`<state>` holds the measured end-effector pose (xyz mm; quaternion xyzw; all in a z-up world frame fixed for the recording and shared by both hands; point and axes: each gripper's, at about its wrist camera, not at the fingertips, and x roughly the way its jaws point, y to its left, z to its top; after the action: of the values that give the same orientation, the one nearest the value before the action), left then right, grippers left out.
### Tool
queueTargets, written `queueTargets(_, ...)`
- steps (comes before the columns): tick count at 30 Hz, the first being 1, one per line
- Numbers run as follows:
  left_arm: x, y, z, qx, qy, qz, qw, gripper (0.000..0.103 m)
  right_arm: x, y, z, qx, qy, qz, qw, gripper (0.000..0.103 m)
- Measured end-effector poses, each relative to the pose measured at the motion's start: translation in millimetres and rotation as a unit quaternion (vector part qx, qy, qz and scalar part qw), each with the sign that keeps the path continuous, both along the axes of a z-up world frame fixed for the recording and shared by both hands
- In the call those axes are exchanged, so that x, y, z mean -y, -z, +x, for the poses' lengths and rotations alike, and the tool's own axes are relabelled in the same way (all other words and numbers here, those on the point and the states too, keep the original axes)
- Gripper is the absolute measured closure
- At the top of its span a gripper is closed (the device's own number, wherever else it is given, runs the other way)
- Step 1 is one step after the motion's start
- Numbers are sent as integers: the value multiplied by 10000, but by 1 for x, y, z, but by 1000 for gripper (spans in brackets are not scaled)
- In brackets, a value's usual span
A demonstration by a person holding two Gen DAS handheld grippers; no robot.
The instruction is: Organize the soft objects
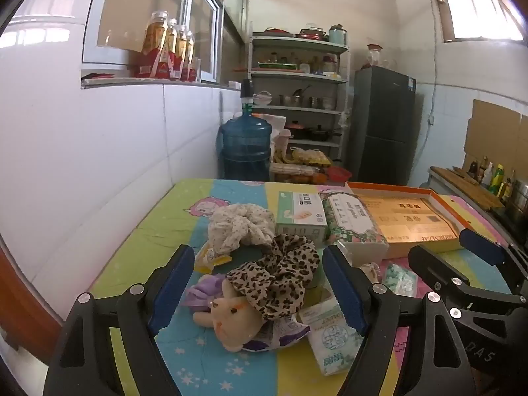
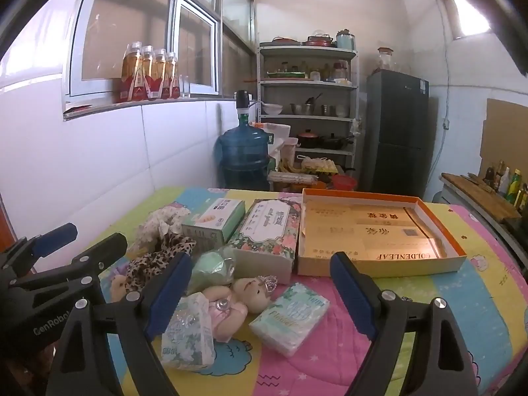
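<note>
Scrunchie (image 1: 280, 277) in leopard print lies draped over a doll (image 1: 227, 320) on the surface between the left gripper's (image 1: 259, 293) spread jaws, so closing could snag both together.

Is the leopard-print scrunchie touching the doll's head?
Touching. In the left wrist view the leopard-print scrunchie drapes directly over the top of the doll's head, with no gap visible between them.

1. The right gripper (image 2: 264, 292) hovers with its jaws wide apart over a colourful quilt (image 2: 462, 303).
2. Between its fingers lie a pink-dressed teddy bear (image 2: 236, 300) and a tissue pack (image 2: 290, 316).
3. A leopard scrunchie (image 2: 158, 257) lies at left, near the left gripper (image 2: 85, 241).
4. An orange-rimmed box (image 2: 379, 234) sits beyond.
</note>
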<state>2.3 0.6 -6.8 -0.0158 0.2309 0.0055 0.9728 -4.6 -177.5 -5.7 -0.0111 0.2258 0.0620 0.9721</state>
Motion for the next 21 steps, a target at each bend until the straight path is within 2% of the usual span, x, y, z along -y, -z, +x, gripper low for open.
queueTargets(12, -3, -1, 0, -12, -58, -29, 10000, 22, -5, 5, -10, -34, -52, 3, 10000, 17)
queueTargets(13, -4, -1, 0, -15, -57, -36, 10000, 22, -4, 4, 0, -77, -64, 8, 9999, 17)
queueTargets(21, -4, 0, 0, -24, -52, -47, 10000, 22, -5, 5, 0, -134, -111, 25, 9998, 17)
